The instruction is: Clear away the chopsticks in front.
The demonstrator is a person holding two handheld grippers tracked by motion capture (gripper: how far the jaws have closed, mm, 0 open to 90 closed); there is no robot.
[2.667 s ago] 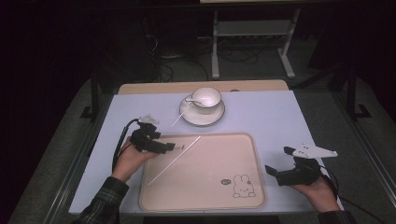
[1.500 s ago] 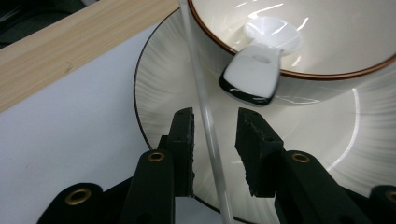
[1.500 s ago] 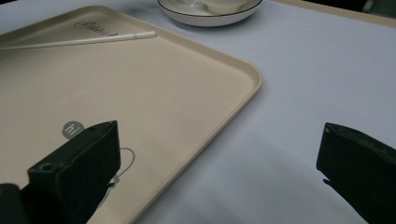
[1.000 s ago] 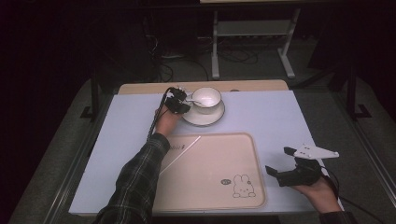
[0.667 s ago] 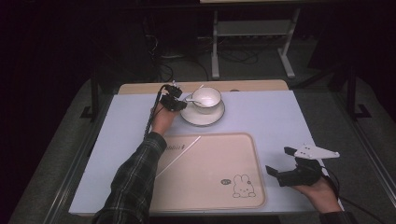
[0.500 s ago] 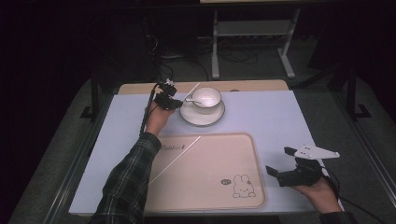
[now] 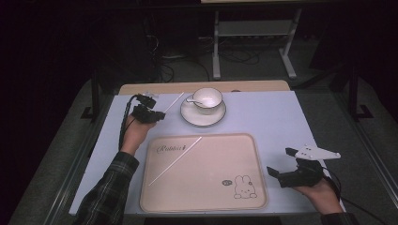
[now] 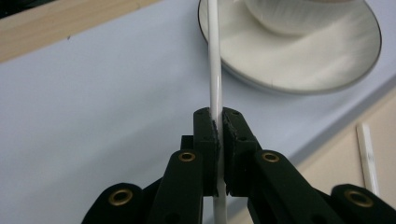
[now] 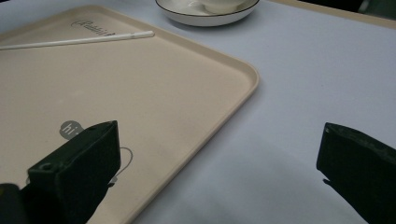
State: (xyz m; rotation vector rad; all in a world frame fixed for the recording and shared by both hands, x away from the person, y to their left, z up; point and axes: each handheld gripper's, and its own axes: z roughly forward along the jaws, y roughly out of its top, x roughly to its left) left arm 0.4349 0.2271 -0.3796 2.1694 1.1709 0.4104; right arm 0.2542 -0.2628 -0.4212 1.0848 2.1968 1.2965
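My left gripper (image 7: 157, 116) hovers left of the saucer (image 7: 202, 117) and is shut on a thin white stick (image 7: 172, 101). In the left gripper view the stick (image 8: 215, 70) runs up between the closed jaws of the left gripper (image 8: 220, 126) towards the saucer (image 8: 322, 60). A second white stick (image 7: 176, 160) lies slantwise on the beige tray (image 7: 206, 187). My right gripper (image 7: 277, 176) rests open on the table beside the tray's right edge; in its own view the right gripper (image 9: 219, 158) has nothing between its jaws.
A white cup (image 7: 208, 98) with a spoon (image 7: 191, 99) stands on the saucer at the back middle. A wooden strip (image 7: 263, 86) lines the table's far edge. The tray (image 9: 187, 93) carries a rabbit print near its right front corner.
My left gripper went from the tray's left side up to the saucer, shut on the white stick lying there, and drew back left with it. The right gripper stayed put.
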